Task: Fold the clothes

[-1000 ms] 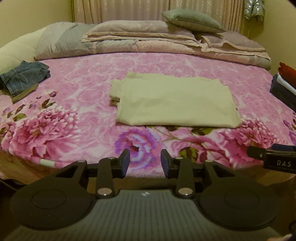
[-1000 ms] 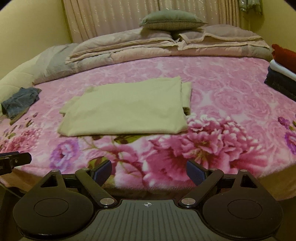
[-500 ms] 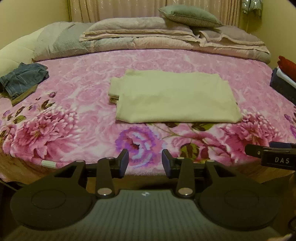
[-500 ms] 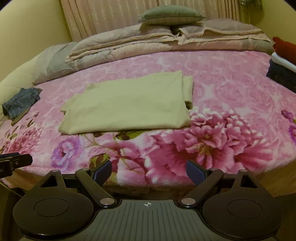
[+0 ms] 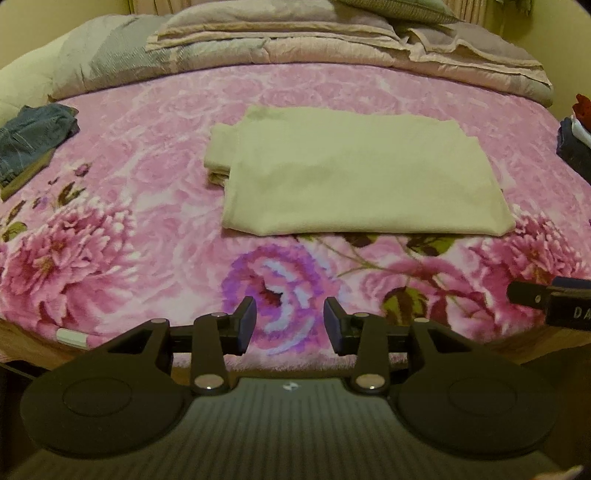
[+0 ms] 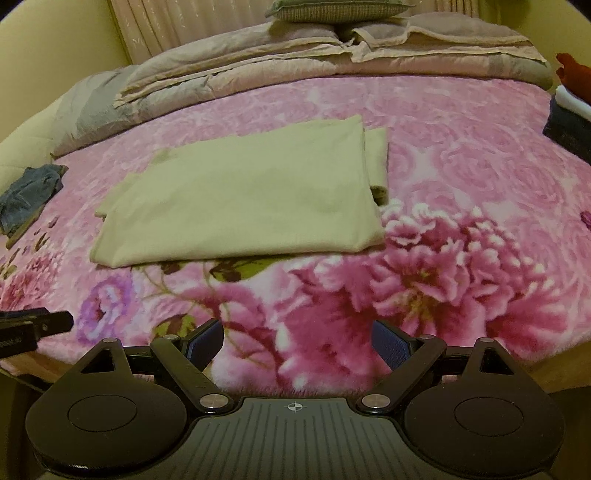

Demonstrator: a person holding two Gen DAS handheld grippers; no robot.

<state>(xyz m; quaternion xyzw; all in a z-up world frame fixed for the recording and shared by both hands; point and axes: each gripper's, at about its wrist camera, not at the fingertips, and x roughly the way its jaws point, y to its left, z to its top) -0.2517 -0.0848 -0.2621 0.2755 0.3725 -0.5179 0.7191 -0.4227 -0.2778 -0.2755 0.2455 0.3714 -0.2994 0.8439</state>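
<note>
A pale yellow-green garment lies folded flat in the middle of the pink flowered bed cover. My left gripper hovers over the bed's near edge, short of the garment's near left part, open with nothing between its fingers. My right gripper hangs over the near edge too, below the garment's right corner, jaws wide open and empty. Each gripper's tip shows at the side of the other's view: the right gripper's tip and the left gripper's tip.
Crumpled denim lies at the bed's left edge. A stack of folded clothes, red, white and dark, sits at the right edge. Folded quilts and a pillow fill the head end.
Both grippers have moved forward and down toward the bed; the folded garment now looks larger and closer in both views. The left jaws stand slightly wider apart.
</note>
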